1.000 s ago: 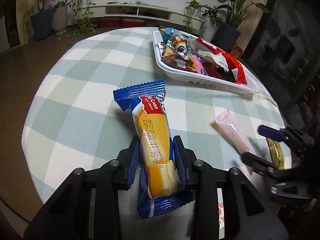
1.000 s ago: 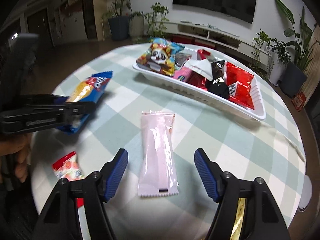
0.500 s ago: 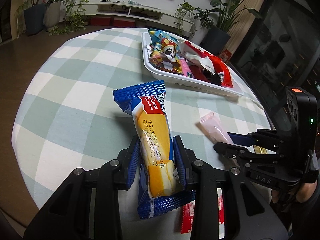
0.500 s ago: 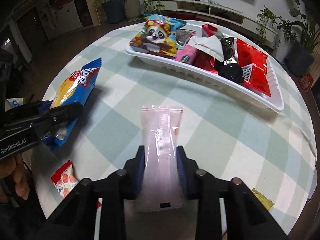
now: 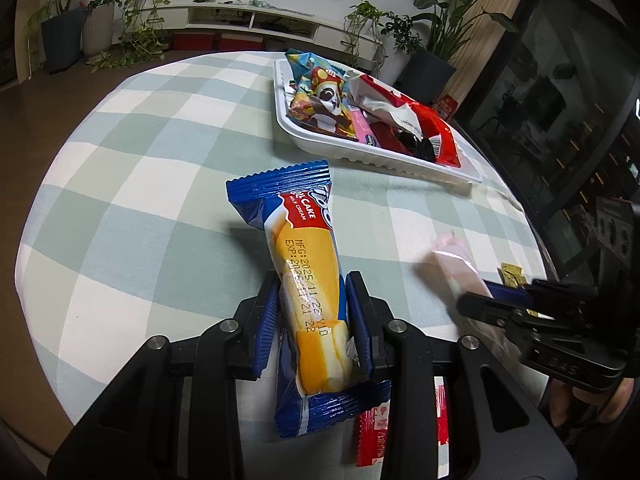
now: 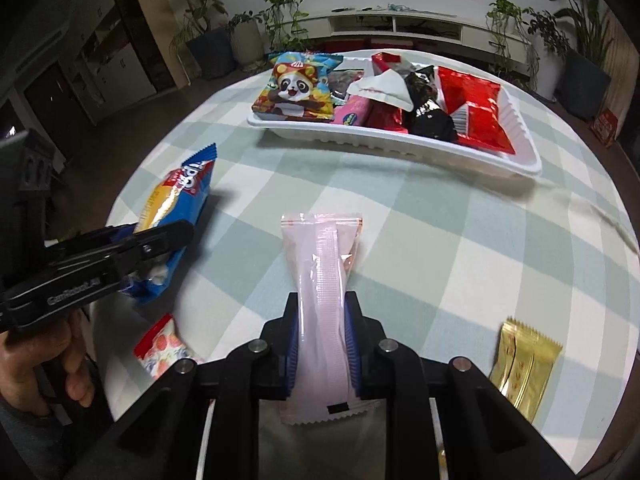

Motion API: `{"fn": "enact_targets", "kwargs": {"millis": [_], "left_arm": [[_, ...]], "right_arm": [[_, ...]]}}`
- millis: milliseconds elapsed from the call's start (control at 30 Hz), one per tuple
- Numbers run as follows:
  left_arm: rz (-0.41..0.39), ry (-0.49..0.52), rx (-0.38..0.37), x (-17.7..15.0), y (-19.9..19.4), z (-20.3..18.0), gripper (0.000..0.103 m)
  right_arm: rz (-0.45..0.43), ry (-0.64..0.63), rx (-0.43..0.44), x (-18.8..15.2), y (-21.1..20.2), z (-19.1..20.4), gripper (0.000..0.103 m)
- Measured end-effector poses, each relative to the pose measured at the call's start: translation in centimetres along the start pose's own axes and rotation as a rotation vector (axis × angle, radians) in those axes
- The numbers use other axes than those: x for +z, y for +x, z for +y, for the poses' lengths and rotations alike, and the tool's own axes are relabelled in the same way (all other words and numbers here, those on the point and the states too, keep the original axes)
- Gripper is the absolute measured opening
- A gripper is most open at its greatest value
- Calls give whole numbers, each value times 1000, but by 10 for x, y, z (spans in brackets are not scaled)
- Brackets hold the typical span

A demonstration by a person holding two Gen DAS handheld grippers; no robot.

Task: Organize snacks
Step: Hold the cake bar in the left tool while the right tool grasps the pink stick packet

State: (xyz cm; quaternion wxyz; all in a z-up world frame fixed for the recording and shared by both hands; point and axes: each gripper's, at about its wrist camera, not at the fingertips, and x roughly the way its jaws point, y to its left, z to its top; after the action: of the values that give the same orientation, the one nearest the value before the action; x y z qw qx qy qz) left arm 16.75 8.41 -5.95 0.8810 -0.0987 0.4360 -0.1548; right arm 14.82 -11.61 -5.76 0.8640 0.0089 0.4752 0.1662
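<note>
My left gripper (image 5: 314, 320) is shut on a blue and yellow roll cake packet (image 5: 304, 264) and holds it above the checked table; it also shows in the right wrist view (image 6: 176, 204). My right gripper (image 6: 322, 336) is shut on a pale pink packet (image 6: 324, 280) lifted off the cloth; it shows blurred in the left wrist view (image 5: 456, 268). A white tray (image 6: 400, 146) at the far side holds several snack packets, among them a panda bag (image 6: 296, 88). The tray also shows in the left wrist view (image 5: 384, 158).
A gold packet (image 6: 524, 364) lies on the table at the right front. A small red strawberry packet (image 6: 160, 344) lies at the left front near the table edge. The round table (image 5: 140, 152) has a green and white checked cloth. Plants and a low shelf stand behind.
My right gripper closed on the pink packet and lifted it off the table. My left gripper keeps hold of the roll cake packet, moved slightly closer to the tray.
</note>
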Motion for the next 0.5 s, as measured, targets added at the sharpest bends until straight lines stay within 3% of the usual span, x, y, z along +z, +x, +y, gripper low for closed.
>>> {"fn": "enact_targets", "kwargs": {"millis": [267, 500], "left_arm": [[-28, 97, -30, -4, -6, -25, 31], [-68, 133, -54, 10, -19, -48, 31]], "right_arm": [[-89, 149, 79, -24, -40, -30, 22], [-203, 266, 41, -19, -81, -84, 22]]}}
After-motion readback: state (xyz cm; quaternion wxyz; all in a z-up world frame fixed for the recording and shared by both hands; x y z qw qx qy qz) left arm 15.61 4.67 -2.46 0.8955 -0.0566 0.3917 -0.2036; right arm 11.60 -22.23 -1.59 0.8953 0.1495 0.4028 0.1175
